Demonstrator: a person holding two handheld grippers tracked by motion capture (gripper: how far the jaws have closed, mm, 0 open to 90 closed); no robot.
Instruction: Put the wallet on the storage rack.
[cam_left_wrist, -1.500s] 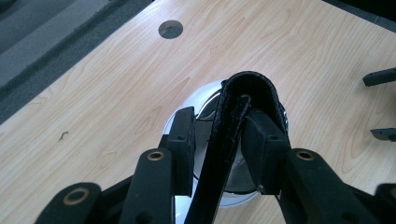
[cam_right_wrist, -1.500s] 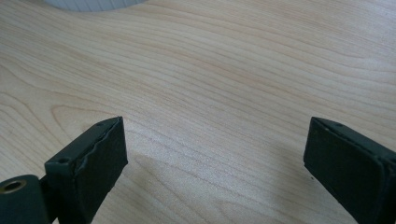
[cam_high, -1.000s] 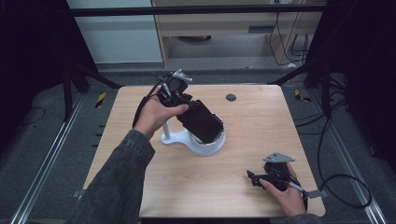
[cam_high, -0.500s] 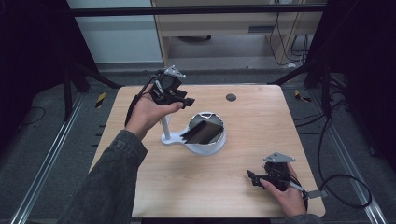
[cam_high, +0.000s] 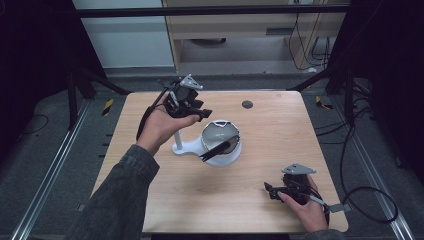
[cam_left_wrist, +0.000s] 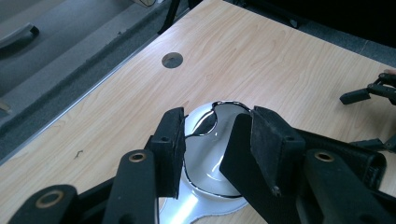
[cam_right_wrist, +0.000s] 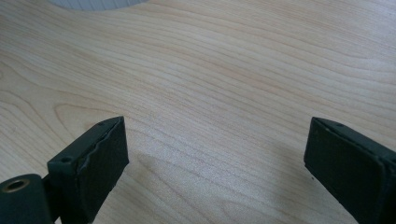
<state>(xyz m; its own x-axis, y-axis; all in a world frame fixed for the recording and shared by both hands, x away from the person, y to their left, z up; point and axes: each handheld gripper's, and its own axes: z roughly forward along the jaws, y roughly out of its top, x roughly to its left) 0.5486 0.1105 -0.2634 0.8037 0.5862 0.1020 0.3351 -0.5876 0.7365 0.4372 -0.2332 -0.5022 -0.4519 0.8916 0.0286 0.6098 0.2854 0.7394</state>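
Note:
A white stand (cam_high: 186, 148) with a thin upright post carries a round white bowl (cam_high: 220, 135) with a shiny inside, near the middle of the wooden table (cam_high: 280, 135). A black flat piece (cam_high: 219, 149) lies tilted across the bowl's front. My left gripper (cam_high: 200, 111) hovers just above and left of the bowl, open, its jaws having just been opening with nothing pressed between them. In the left gripper view the bowl (cam_left_wrist: 210, 144) shows beyond the left gripper (cam_left_wrist: 212, 126). My right gripper (cam_high: 272, 190) rests open at the table's front right, over bare wood (cam_right_wrist: 215, 140).
A small dark round hole (cam_high: 247, 104) sits in the tabletop behind the bowl. Dark frame posts and cables surround the table, and a cable trails off the right gripper. The right gripper's jaws (cam_left_wrist: 369, 93) show far off in the left gripper view.
The black piece left the left gripper and dropped into the bowl, where it now lies tilted. The left gripper drew up and left, jaws wider. The right gripper stayed still.

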